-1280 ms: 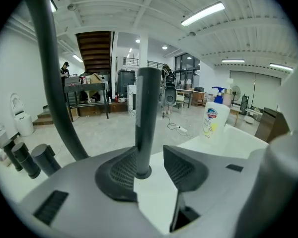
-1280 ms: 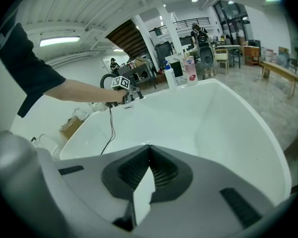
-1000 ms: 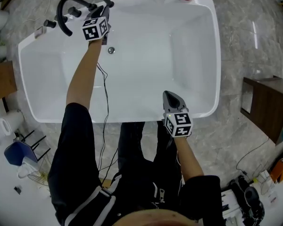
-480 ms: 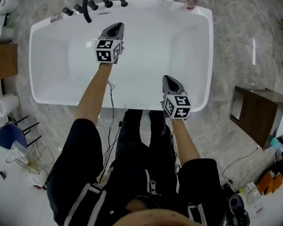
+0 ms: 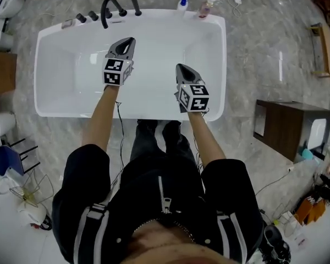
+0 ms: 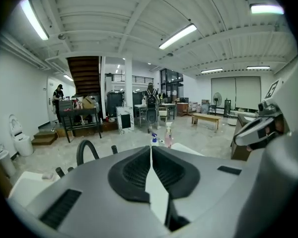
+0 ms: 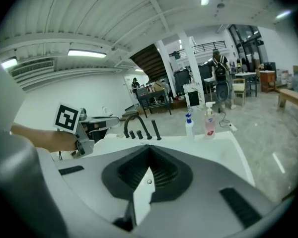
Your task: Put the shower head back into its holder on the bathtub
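The black shower head stands upright on the far rim of the white bathtub, just right of the curved black faucet. The right gripper view shows the same rod-shaped shower head beside the faucet. My left gripper hovers over the tub's middle, well short of the fittings, shut and empty. My right gripper hangs over the tub nearer the front rim, also shut with nothing in it. In their own views the left gripper and right gripper show pads pressed together.
A blue-capped bottle and a pink soap bottle stand on the far rim. A brown cabinet stands right of the tub, a cardboard box and a blue stool to the left. My legs are at the front rim.
My left gripper pulled back from the black fittings toward the tub's middle and rose. The right gripper rose too. The whole tub now looks smaller and farther below.
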The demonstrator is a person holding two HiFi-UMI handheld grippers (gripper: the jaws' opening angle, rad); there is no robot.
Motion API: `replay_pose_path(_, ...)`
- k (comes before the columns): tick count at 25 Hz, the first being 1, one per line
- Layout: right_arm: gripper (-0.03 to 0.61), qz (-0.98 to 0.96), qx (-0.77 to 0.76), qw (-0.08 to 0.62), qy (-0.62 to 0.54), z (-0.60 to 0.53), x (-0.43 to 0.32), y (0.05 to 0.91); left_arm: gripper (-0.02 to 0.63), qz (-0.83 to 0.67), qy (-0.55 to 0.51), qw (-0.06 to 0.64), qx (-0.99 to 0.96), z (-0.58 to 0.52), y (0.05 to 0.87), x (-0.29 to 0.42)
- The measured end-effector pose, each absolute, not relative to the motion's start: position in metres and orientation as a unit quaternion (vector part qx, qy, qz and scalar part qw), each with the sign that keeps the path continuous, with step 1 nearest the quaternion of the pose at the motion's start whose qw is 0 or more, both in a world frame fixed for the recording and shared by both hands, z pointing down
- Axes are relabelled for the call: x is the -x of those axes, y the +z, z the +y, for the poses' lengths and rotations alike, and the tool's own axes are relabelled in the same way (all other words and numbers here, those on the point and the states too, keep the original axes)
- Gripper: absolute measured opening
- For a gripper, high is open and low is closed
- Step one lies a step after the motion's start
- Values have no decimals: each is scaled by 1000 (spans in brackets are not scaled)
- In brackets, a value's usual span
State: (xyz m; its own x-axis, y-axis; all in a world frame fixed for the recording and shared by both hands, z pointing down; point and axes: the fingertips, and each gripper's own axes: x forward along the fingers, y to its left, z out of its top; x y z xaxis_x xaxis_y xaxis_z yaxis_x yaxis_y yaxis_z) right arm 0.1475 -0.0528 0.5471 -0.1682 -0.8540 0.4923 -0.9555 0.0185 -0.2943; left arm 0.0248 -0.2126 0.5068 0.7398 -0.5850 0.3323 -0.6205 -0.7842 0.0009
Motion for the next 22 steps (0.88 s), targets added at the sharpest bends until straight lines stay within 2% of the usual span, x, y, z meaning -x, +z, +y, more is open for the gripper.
replay_pose_path(7, 9, -744, -628, 87, 213, -82, -140, 468, 32, -336, 124, 7, -934, -201, 437, -7)
replay_pose_path(17, 9, -765, -628, 60, 130, -106, -124, 386, 32, -365, 87, 24, -926, -203, 384, 28)
replay_pose_path(22, 9, -768, -628, 62, 109, -111, -116, 367, 32, -359, 89, 5, -929, -192, 374, 38)
